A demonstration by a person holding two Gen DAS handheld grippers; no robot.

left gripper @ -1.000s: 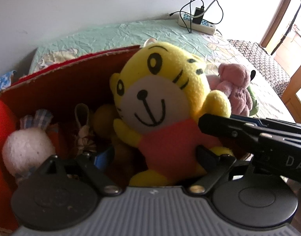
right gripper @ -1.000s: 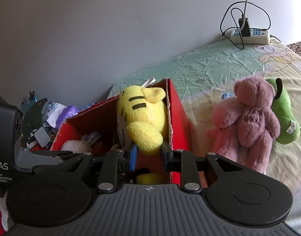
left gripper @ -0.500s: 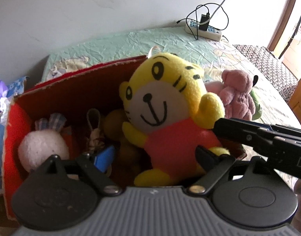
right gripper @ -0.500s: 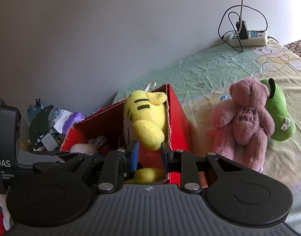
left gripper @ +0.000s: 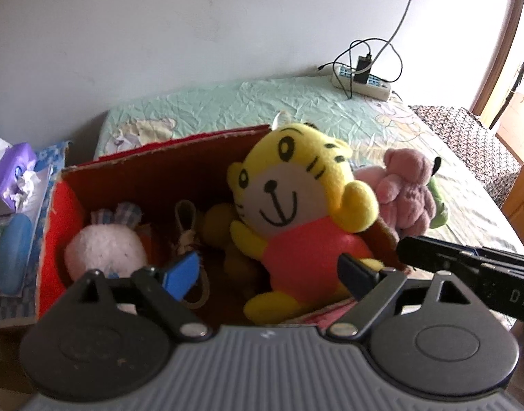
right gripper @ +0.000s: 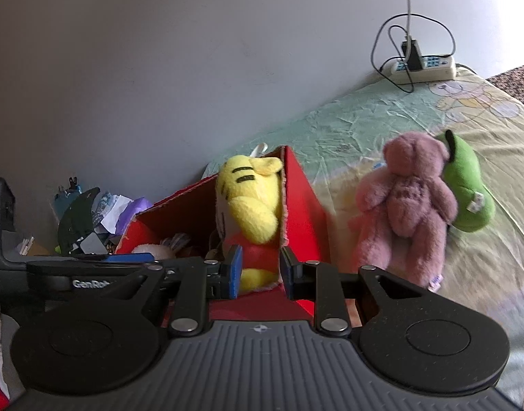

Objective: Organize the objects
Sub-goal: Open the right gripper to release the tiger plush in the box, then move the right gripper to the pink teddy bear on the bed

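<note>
Tiger: the yellow tiger plush (left gripper: 296, 219) sat upright in the red box (left gripper: 166, 161), against its right-hand wall.
Left gripper (left gripper: 272, 270): your jaws were closing with nothing pressed between them.
Right gripper (right gripper: 260, 270): your fingers stood narrowly apart and empty, the box corner behind them.
Waiting: the pink bear (right gripper: 409, 205) lay on the bed, touching the green plush (right gripper: 467, 188).
Advice: you probably needed the right jaws spread wider to pinch the bear's torso.
</note>
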